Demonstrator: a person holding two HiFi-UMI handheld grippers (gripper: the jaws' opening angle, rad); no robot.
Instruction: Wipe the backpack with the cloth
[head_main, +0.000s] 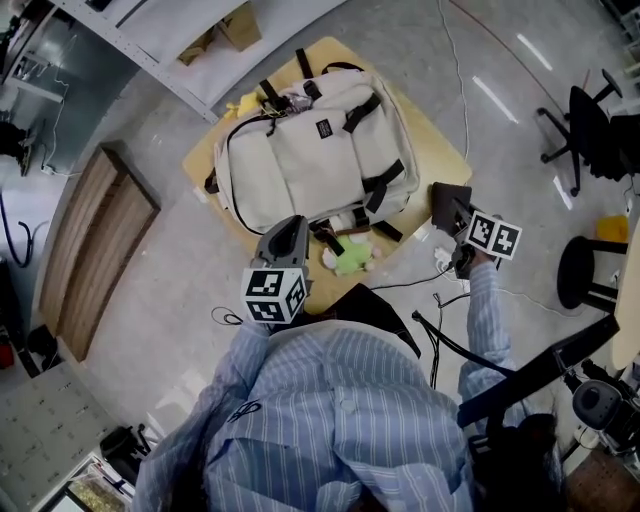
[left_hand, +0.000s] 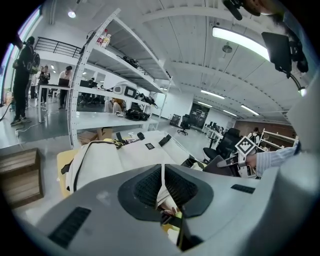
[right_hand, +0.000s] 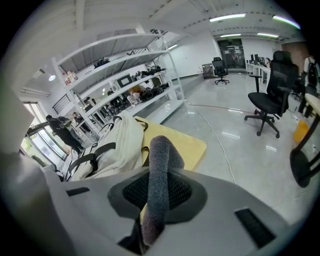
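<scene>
1. The cream backpack (head_main: 310, 150) lay flat on the yellow tabletop (head_main: 430, 130) and covered most of it.
2. The right hand-held gripper (head_main: 458, 215) was clamped on the grey cloth (head_main: 448, 200), which stood up in a roll between its jaws. It was held off the bag's right side, near it but not touching.
3. The left hand-held gripper (head_main: 292, 232) hung at the bag's near edge with its jaws drawn together. A pale sliver showed between them, possibly bag fabric, though I couldn't be sure.
4. As I judged it, getting hold of the cloth was done. Bringing it onto the bag and wiping the whole surface was left.
</scene>
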